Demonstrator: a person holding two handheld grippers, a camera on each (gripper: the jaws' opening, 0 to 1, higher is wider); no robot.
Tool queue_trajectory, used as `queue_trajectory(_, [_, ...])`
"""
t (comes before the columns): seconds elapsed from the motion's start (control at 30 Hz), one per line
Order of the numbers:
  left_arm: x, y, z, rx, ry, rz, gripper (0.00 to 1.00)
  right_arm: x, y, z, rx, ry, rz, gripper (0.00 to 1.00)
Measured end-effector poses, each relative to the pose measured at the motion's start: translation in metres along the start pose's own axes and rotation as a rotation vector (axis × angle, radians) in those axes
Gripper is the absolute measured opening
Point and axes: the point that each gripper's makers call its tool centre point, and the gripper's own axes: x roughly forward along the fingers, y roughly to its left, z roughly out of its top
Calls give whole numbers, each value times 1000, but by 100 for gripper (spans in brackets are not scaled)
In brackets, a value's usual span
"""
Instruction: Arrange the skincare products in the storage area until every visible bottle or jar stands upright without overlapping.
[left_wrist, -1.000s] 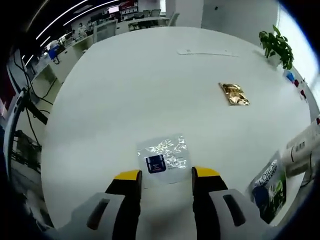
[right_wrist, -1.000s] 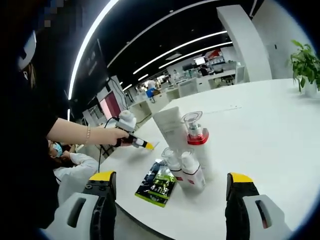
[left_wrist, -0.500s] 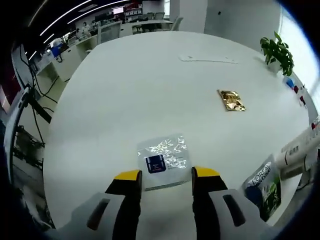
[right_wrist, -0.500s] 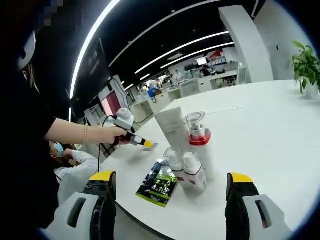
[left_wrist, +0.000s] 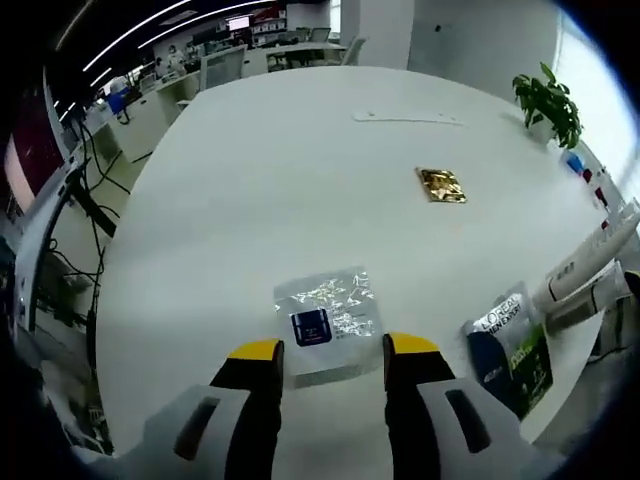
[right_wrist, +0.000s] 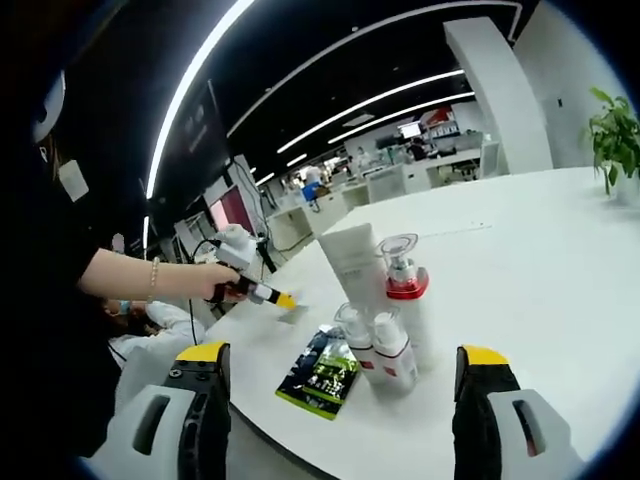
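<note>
Left gripper (left_wrist: 330, 350): jaws narrowly parted, empty, now closer over silver sachet (left_wrist: 327, 312) | Right gripper (right_wrist: 345, 362): wide apart, empty, short of bottles (right_wrist: 385, 305) standing upright on table (right_wrist: 540, 260) beside green sachet (right_wrist: 322, 372) | Change: slight approach; no grasp yet.

Sachet (left_wrist: 323, 320) btwn left claw (left_wrist: 333, 352) tips

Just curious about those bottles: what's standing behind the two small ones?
Behind the two small bottles stand a white tube and a bottle with a red collar. The small bottles cover their lower parts, so their bases can't be seen.
</note>
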Motion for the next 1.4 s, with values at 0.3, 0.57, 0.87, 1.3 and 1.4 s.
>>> queue_trajectory(0.3, [-15, -9, -17, -2, 3, -1, 40, -1, -4, 0, -22, -8, 0, 99])
queue_trajectory(0.57, [-22, -22, -40, -2, 27, -17, 41, 0, -3, -3, -33, -4, 14, 99])
queue_trajectory(0.87, [-31, -38, -75, -23, 58, -24, 41, 1, -1, -5, -41, -2, 25, 99])
queue_trajectory(1.3, [-43, -68, -111, -38, 99, -36, 41, 1, 8, -6, -50, 2, 64, 99])
queue_trajectory(1.4, [-45, -74, -115, -42, 100, -33, 41, 1, 9, -6, -46, -2, 72, 99])
